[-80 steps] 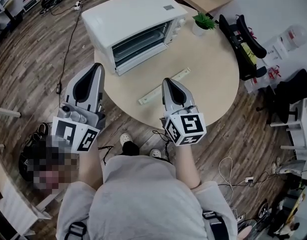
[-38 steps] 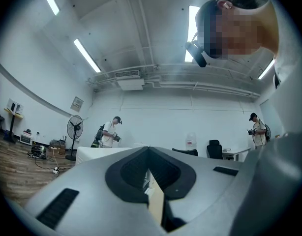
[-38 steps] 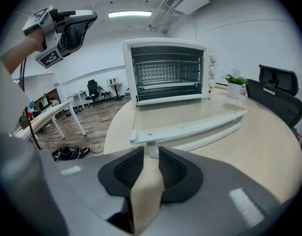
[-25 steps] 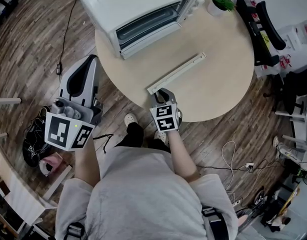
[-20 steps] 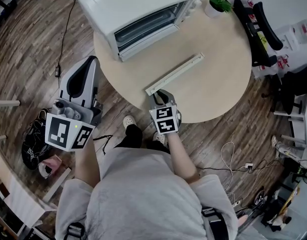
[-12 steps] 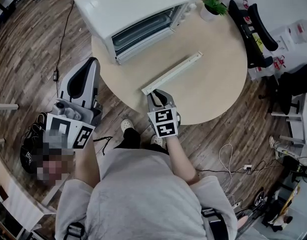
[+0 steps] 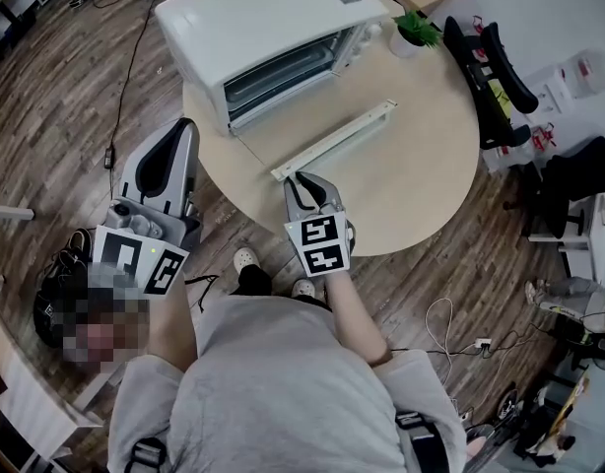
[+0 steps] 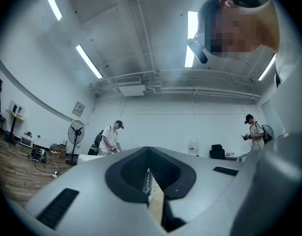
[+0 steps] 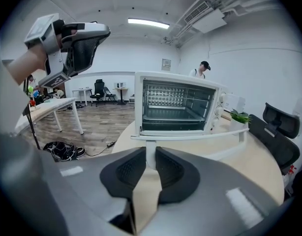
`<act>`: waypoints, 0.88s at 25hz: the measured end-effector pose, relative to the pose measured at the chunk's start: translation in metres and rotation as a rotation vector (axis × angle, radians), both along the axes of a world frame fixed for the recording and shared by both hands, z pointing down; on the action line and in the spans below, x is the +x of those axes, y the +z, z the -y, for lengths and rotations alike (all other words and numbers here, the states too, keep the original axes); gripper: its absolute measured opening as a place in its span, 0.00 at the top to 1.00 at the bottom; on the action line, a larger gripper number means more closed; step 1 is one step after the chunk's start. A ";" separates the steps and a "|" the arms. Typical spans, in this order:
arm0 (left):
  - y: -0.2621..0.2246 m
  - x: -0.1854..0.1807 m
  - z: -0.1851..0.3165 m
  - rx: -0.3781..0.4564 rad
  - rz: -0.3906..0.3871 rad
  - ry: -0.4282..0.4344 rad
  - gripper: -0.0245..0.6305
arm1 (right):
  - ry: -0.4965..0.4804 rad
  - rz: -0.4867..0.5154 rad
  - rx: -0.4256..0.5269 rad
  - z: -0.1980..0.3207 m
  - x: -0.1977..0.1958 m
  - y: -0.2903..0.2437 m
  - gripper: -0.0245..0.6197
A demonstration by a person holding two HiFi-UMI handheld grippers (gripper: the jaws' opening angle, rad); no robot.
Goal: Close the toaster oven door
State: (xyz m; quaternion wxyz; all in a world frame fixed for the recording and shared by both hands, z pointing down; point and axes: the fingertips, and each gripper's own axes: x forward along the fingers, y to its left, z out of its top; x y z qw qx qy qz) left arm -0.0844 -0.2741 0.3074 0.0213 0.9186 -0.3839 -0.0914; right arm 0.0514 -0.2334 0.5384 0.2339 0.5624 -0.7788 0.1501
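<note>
Clearly, the near left end of the door handle (image 7: 334,138) (a long bar running towards far right) is pinched by the just-tightened right gripper (image 7: 299,176), the toaster oven (image 7: 273,18) lying straight beyond, while the left gripper (image 7: 188,126) is pressed together, empty, farther left.
</note>
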 end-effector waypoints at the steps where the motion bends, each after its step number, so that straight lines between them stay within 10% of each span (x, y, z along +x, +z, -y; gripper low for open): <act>1: -0.001 -0.001 0.000 0.001 -0.002 -0.003 0.95 | -0.003 0.002 0.005 0.002 -0.001 -0.004 0.85; 22: -0.014 -0.037 -0.014 0.031 -0.025 -0.078 0.95 | -0.051 -0.034 0.102 0.044 -0.018 -0.059 0.85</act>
